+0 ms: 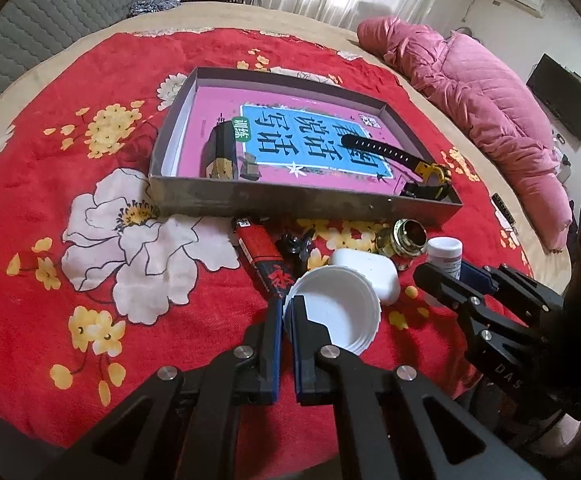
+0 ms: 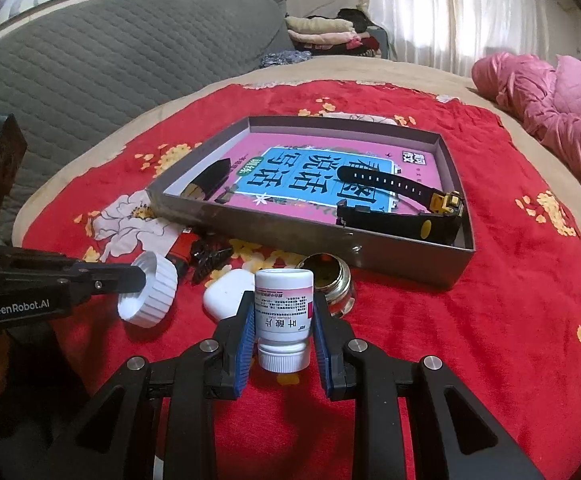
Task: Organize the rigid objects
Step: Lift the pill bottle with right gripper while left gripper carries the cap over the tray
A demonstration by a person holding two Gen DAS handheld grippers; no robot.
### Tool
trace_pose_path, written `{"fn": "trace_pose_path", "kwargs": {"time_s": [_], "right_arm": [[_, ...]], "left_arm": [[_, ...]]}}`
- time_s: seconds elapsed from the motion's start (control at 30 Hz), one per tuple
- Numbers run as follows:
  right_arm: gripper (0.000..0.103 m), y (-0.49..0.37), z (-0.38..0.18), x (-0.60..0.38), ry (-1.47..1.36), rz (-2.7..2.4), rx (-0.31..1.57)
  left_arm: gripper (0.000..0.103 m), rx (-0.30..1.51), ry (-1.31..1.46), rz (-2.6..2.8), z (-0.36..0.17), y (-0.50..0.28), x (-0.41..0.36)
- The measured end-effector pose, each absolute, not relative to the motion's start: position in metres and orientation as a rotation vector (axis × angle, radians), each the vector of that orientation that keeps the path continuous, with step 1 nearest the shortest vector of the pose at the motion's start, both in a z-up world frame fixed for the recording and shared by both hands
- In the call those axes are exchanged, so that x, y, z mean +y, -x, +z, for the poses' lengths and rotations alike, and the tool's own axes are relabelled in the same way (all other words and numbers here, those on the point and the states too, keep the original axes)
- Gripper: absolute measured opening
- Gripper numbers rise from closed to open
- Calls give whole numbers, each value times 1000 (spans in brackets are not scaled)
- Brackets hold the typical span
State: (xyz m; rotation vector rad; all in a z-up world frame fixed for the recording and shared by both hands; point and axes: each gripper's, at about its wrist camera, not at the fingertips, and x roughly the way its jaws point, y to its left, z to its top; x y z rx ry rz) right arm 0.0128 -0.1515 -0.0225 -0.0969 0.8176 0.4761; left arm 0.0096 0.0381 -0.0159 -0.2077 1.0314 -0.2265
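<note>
My left gripper (image 1: pixel 288 308) is shut on the rim of a white ribbed lid (image 1: pixel 336 308), also visible as the white lid (image 2: pixel 150 296) in the right wrist view. My right gripper (image 2: pixel 284 312) is shut on a small white pill bottle (image 2: pixel 284 316), held upside down, cap towards the camera; the same bottle (image 1: pixel 444 254) shows in the left wrist view. A grey shallow box (image 1: pixel 302 200) on the red floral blanket holds a pink-and-blue book (image 1: pixel 290 136), a black-and-yellow watch (image 1: pixel 402 160) and a dark pen-like item (image 1: pixel 220 152).
In front of the box lie a red lighter (image 1: pixel 260 256), a black hair clip (image 1: pixel 296 246), a white earbud case (image 1: pixel 370 276) and a small brass-rimmed jar (image 1: pixel 404 238). A pink quilt (image 1: pixel 470 92) lies at the right. A grey quilted headboard (image 2: pixel 110 56) stands at the left.
</note>
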Motion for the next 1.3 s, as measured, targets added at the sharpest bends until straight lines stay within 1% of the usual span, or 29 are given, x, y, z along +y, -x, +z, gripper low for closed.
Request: {"fn": "trace_pose_path", "kwargs": {"time_s": [0.17, 0.33, 1.3], "right_arm": [[27, -13, -22, -152, 92, 475, 819], [27, -13, -22, -154, 81, 470, 822], [27, -13, -1, -163, 3, 474, 751]], "left_arm": [[4, 998, 230, -218, -8, -7, 45], [4, 1005, 245, -205, -10, -9, 50], [4, 912, 246, -167, 4, -14, 57]]}}
